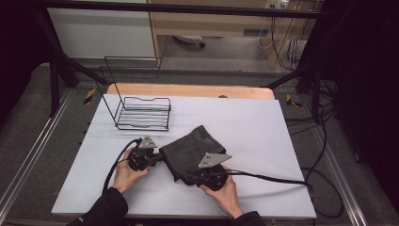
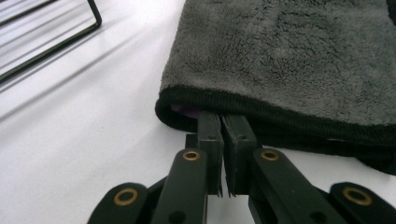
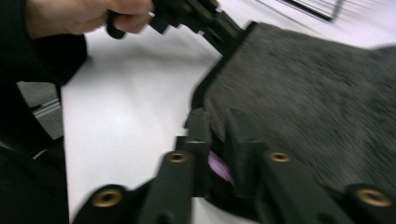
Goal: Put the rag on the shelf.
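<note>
The dark grey towel lies folded and a little rumpled on the near half of the white table, its pile fleecy, its hem black and thick, with a sliver of purple showing inside the edge. My left gripper has its jaws clenched on that hem at the towel's left edge, the two pads pressed nearly together. My right gripper bites the near edge, its jaws standing a little apart with the hem and a purple tag between them; whether the pads press I cannot tell, as that view is blurred. A black wire basket stands empty at the far left of the table. Beyond the table are grey floor, cables and wooden cabinets.
</note>
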